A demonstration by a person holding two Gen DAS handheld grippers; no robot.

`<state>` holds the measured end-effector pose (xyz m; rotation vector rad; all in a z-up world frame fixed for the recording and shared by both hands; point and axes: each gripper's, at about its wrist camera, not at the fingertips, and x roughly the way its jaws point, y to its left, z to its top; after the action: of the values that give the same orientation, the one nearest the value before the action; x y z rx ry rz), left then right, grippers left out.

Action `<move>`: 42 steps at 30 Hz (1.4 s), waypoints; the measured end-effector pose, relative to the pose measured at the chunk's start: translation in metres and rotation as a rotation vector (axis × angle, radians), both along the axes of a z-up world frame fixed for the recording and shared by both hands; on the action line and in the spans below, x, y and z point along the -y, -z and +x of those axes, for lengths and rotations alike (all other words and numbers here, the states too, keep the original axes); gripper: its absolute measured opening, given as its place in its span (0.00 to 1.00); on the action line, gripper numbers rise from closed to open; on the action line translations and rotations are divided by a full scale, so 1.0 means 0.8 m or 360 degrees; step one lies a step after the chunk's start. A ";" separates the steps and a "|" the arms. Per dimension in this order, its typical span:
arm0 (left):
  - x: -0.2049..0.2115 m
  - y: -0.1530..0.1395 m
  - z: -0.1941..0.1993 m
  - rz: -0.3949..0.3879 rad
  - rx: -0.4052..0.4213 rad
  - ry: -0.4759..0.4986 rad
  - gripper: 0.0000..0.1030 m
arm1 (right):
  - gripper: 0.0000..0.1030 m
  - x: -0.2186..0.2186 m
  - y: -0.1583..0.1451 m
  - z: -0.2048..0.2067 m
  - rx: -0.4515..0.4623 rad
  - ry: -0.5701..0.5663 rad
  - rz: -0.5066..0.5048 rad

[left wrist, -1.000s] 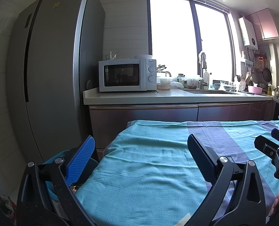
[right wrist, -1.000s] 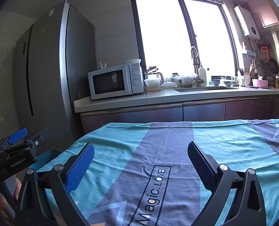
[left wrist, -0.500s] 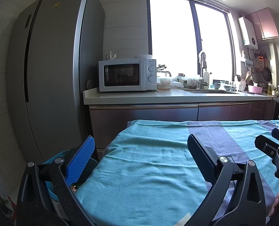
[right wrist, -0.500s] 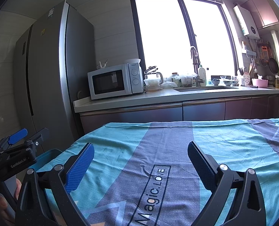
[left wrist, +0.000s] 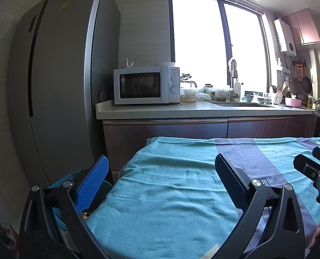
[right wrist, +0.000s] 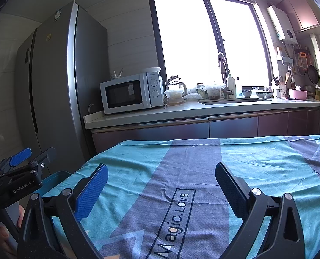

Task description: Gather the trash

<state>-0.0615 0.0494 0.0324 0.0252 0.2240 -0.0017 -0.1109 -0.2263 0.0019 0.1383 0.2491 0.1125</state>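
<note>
Sunlit kitchen counter and fridge stand behind a table draped in a teal cloth [right wrist: 257, 168] that shows no litter anywhere. Both the left gripper [left wrist: 160, 179] and right gripper [right wrist: 161, 183] hover wide open, holding nothing. A blue bin [left wrist: 65, 179] sits off the table's edge at 8 o'clock with something glinting inside, so collection looks finished or nearly so.

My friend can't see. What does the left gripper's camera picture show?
The open left gripper hangs over a table's teal cloth, holding nothing. A blue bin sits beside the table's left edge, with a microwave and big fridge behind.
</note>
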 end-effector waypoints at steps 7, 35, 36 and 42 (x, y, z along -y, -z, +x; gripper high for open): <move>0.001 0.001 -0.001 0.0002 0.0002 -0.0001 0.94 | 0.93 0.000 0.000 -0.001 0.0004 0.0004 0.0004; 0.003 0.004 -0.001 0.0001 0.0008 -0.0002 0.94 | 0.93 -0.002 0.000 -0.004 0.0006 0.0013 0.0009; 0.003 0.004 -0.001 0.0001 0.0009 -0.0002 0.94 | 0.93 -0.002 0.000 -0.004 0.0007 0.0014 0.0009; 0.004 0.002 -0.003 0.0000 0.0012 -0.0003 0.94 | 0.93 -0.004 0.000 -0.006 0.0008 0.0027 0.0010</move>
<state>-0.0637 0.0463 0.0311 0.0249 0.2167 0.0002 -0.1160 -0.2229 0.0017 0.1466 0.2422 0.0968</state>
